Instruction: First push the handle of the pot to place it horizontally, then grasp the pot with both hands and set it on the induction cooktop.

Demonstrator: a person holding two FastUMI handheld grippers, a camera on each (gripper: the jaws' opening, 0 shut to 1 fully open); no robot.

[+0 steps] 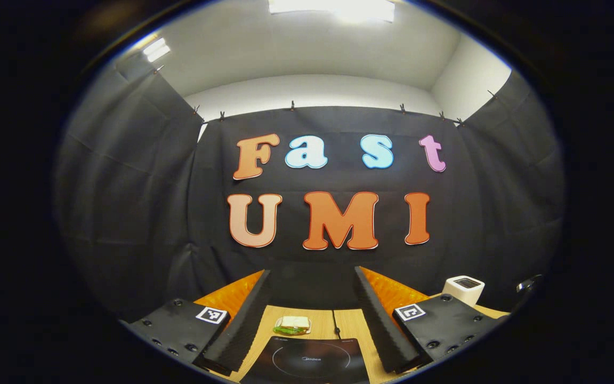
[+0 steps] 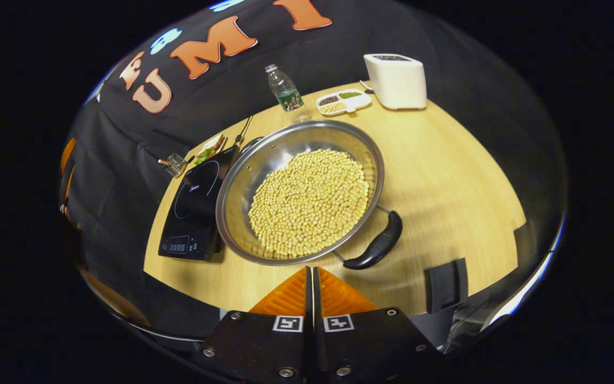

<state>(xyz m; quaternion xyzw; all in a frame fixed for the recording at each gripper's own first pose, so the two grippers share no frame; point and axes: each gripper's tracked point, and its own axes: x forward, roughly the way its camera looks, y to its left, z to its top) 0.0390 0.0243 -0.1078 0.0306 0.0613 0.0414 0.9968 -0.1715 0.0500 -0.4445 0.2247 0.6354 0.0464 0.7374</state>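
While the pot (image 2: 300, 192) sits on the surface (image 2: 445, 176) beside the cooktop (image 2: 192, 205), the handle (image 2: 376, 246) probably awaits pushing; right gripper (image 2: 312, 280) jaws closed, left gripper (image 1: 311, 320) jaws open.

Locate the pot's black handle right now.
In the right gripper view, the black handle sticks out from the pot at its lower right rim, over the wooden table, just above and right of the closed right tongs.
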